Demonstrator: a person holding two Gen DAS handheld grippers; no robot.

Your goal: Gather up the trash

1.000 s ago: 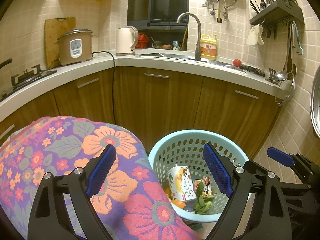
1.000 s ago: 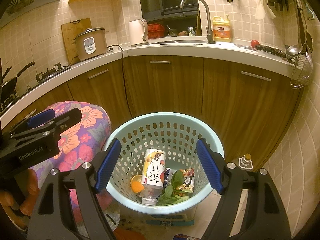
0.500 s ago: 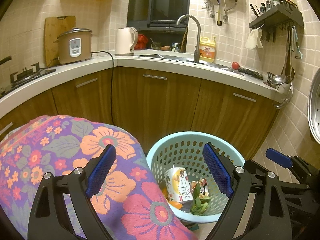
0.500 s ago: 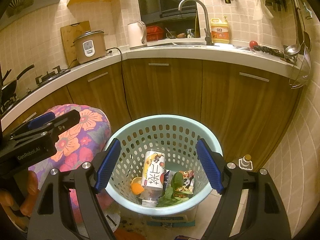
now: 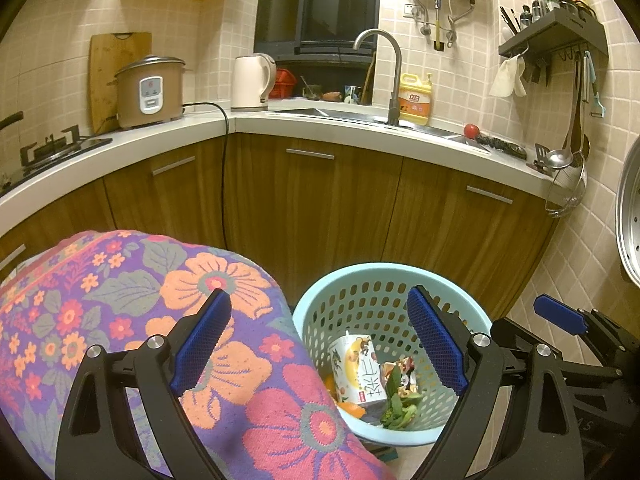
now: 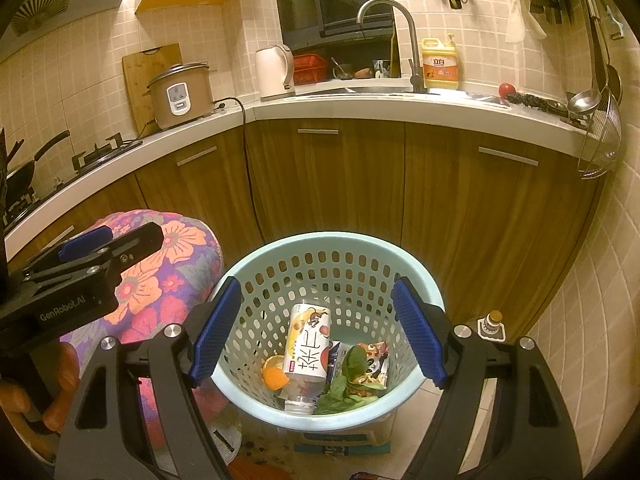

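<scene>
With both grippers, left (image 5: 316, 344) and right (image 6: 318, 334), spread wide and holding nothing: collection judged near done. Trash lodged in basket (image 6: 332, 244), lower centre: carton (image 6: 306, 344), peel (image 6: 275, 378), greens (image 6: 346, 392), wrapper (image 6: 370, 370). Next: seek further litter, perhaps bottle (image 6: 491, 322), lower right.

Home kitchen, tap (image 5: 382, 68), rice cooker (image 5: 148, 92), stove (image 5: 52, 148)

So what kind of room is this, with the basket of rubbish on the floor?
It looks like a home kitchen. There is a sink tap over the counter, a rice cooker beside a kettle, and a gas stove at the left. The blue basket holds the trash.
</scene>
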